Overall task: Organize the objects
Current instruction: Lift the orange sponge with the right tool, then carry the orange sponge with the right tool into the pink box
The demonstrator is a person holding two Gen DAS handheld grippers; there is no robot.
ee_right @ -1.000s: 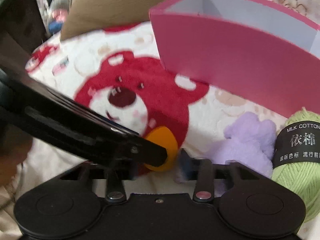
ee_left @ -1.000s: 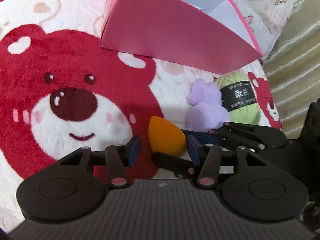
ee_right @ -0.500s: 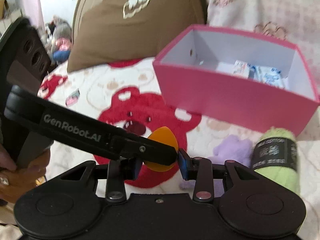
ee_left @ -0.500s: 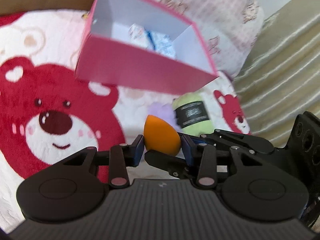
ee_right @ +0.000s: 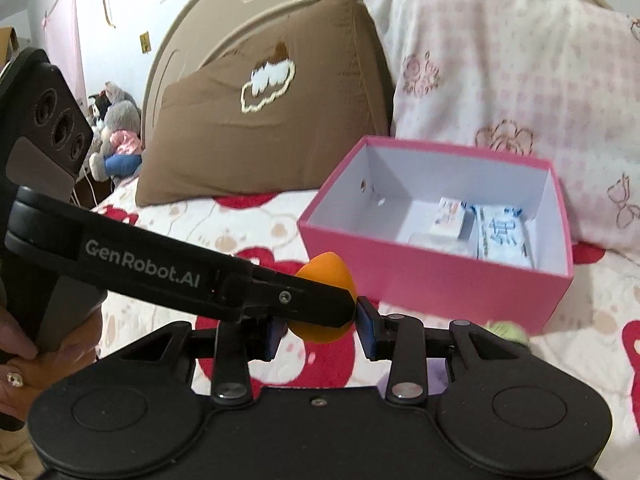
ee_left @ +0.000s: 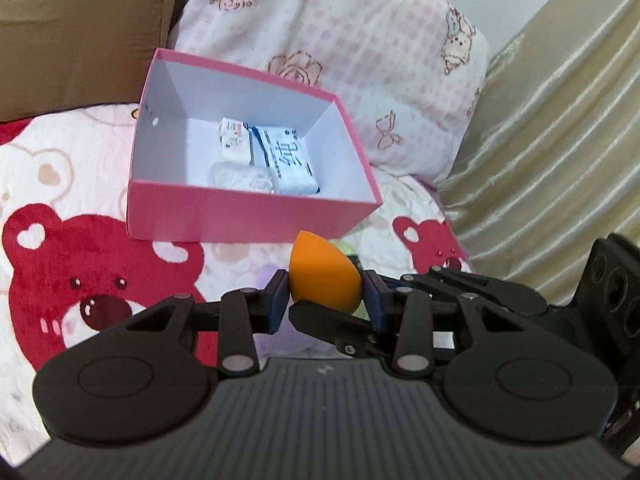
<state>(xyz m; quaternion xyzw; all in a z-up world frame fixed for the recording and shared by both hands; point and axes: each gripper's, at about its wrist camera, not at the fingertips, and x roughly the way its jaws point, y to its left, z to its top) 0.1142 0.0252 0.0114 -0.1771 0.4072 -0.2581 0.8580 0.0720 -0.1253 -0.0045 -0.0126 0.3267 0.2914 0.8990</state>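
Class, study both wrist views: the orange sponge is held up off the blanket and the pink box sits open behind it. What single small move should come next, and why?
Probably carry the orange sponge forward until it hangs over the pink box. Both the left tool and the right tool are clamped on it, it is already clear of the blanket, but it is short of the box's near wall. The box has bare floor on its left side.
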